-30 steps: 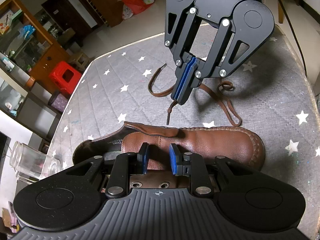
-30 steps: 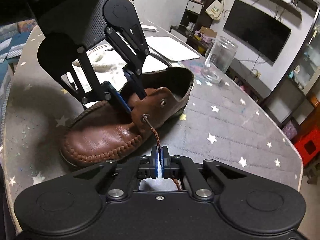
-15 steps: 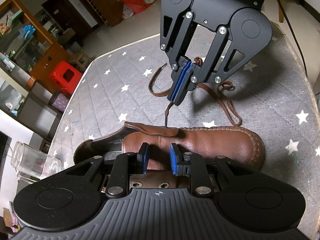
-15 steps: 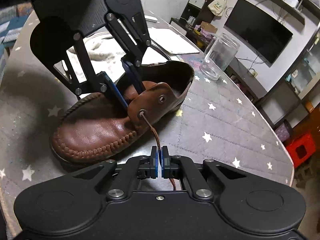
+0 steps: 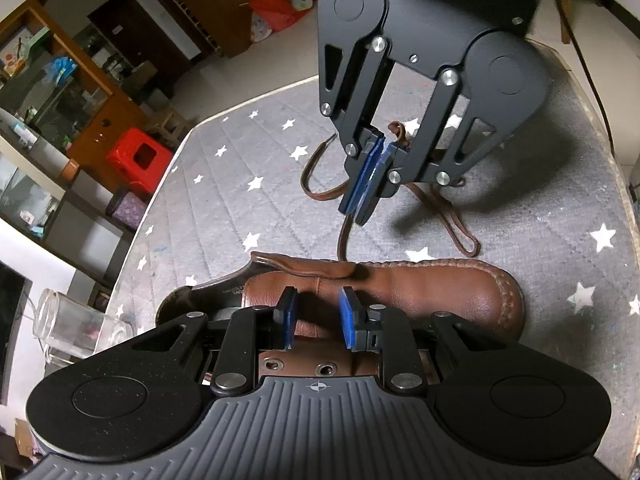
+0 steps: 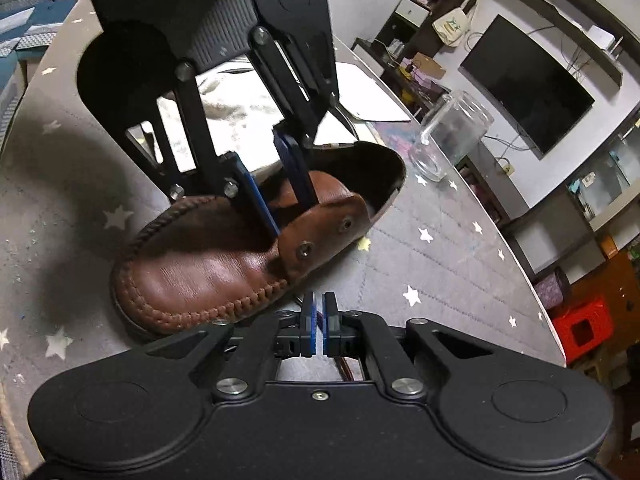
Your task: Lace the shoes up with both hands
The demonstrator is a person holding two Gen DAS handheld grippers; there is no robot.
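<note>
A brown leather shoe lies on the star-patterned table, also in the right wrist view. My left gripper is open, its blue pads straddling the shoe's tongue; it also shows in the right wrist view. My right gripper is shut on the brown lace, which hangs from its pads down behind the shoe's far flap. In the right wrist view the near flap's two eyelets look empty. The rest of the lace lies looped on the table.
A clear glass jar stands on the table past the shoe's heel, also in the left wrist view. White paper and a cloth lie behind the shoe. The table edge runs along the right.
My right gripper has drawn back and up from the shoe with the lace. The lace end has come out of the near flap's eyelet. My left gripper has stayed on the tongue.
</note>
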